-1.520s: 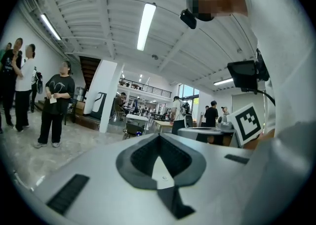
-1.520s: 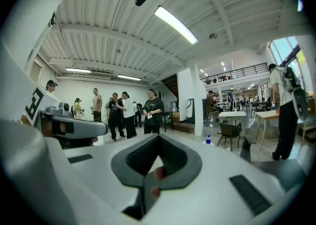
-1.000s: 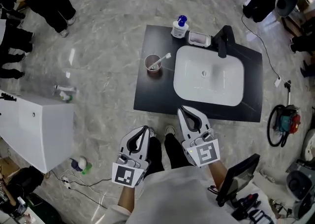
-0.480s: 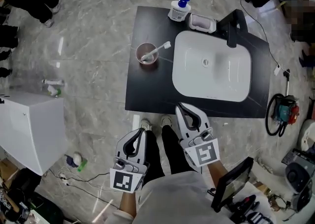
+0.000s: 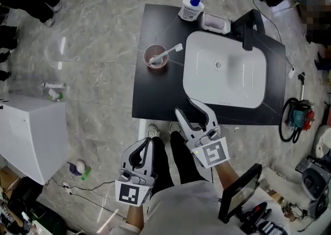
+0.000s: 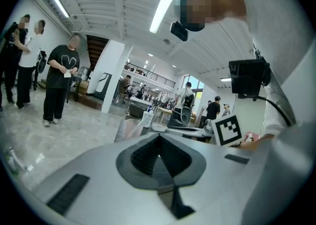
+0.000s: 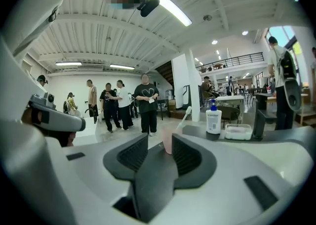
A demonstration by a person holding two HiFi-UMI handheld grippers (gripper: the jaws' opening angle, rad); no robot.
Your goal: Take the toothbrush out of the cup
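R gripper fingers newly apart, empty, nr counter

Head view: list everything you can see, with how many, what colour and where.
counter: one, black, centre
sink: one, white, in the counter's right part
tap: one, black, behind the sink
cup: one, pink, on the counter left of the sink
toothbrush: one, white, leaning in the cup
pump bottle: one, white with blue top, counter's far edge
tray: one, white, beside the pump bottle
cabinet: one, white, floor at left
left gripper: one, grey, bottom, shut, empty
right gripper: one, grey, counter's near edge, jaws just opening, nothing between them
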